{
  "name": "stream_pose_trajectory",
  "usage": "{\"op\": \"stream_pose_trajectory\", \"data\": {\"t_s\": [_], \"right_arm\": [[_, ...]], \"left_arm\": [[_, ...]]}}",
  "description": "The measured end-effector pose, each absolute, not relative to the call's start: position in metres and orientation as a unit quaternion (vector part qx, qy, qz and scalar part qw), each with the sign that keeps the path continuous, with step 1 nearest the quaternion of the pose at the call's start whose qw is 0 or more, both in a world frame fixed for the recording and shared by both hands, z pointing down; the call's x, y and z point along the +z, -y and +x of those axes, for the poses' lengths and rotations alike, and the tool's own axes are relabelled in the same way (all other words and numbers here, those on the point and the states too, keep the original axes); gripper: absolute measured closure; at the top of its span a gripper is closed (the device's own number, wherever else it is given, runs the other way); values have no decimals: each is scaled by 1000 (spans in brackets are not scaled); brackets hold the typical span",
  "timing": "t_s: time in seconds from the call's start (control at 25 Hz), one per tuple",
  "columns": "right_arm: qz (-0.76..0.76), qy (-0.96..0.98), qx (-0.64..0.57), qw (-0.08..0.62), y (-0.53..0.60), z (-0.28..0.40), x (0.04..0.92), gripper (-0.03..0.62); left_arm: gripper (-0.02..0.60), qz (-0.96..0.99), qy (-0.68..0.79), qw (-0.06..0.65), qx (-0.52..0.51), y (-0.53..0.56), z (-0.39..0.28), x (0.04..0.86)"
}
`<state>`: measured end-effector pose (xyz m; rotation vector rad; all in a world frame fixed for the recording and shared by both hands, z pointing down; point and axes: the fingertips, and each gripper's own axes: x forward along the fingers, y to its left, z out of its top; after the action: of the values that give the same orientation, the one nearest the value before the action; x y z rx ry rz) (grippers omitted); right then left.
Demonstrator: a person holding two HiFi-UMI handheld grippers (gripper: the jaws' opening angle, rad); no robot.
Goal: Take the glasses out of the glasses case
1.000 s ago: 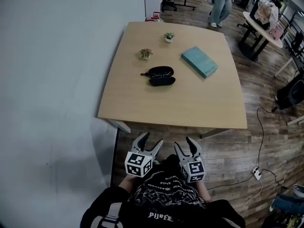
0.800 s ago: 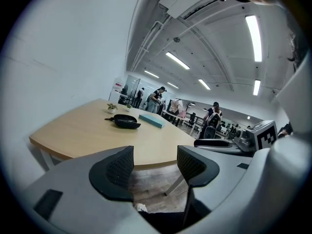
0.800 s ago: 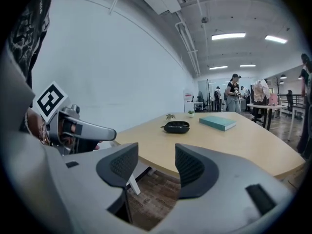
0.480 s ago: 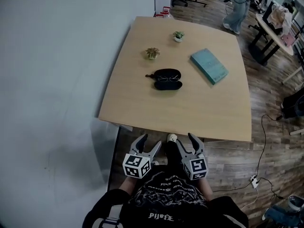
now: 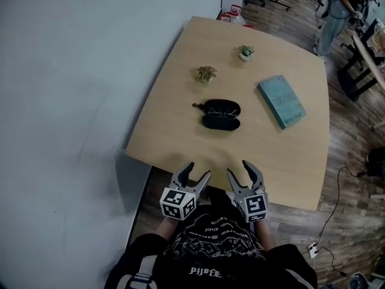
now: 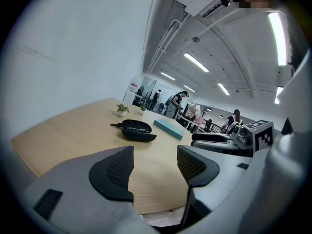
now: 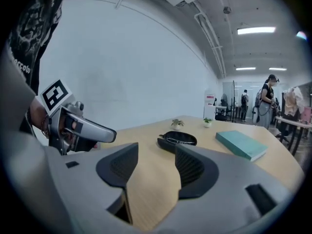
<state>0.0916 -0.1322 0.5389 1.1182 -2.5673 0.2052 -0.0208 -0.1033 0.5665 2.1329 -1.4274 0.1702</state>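
- One table [image 5: 180, 119]: pale wood, with everything else on it or at its near edge.
- One book [image 5: 281, 102]: teal and flat, at 3 o'clock from the case, well apart from it.
- Two grippers: the left gripper [image 5: 198, 170] and the right gripper [image 5: 238, 168] are side by side at the table's 6 o'clock edge. Each has its jaws spread wide, with only bare tabletop showing between them in its own view.
- One case [image 5: 221, 114]: black and oval, lying flat near the table's middle. It is hinged open, so its two shells sit side by side, with a small tab at its 9 o'clock end. It lies at 12 o'clock from both grippers, well apart from them, and neither touches it. In the left gripper view the case [image 6: 138, 130] sits beyond the jaw tips; in the right gripper view the case [image 7: 178, 140] does too.
- One pair of glasses [image 5: 221, 109]: thin-framed, lying inside the case's far shell.
- Two plants: a small one [image 5: 206, 73] stands at 11 o'clock from the case, and a smaller one [image 5: 245, 52] at 1 o'clock, farther off.
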Motion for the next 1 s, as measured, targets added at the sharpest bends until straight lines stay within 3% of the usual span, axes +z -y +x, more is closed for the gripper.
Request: {"op": "stream_pose_trajectory", "data": {"t_s": [1.0], "right_arm": [[325, 931, 91, 140, 239, 97, 544, 373]], "left_arm": [[296, 750, 598, 272, 76, 188, -4, 566]]}}
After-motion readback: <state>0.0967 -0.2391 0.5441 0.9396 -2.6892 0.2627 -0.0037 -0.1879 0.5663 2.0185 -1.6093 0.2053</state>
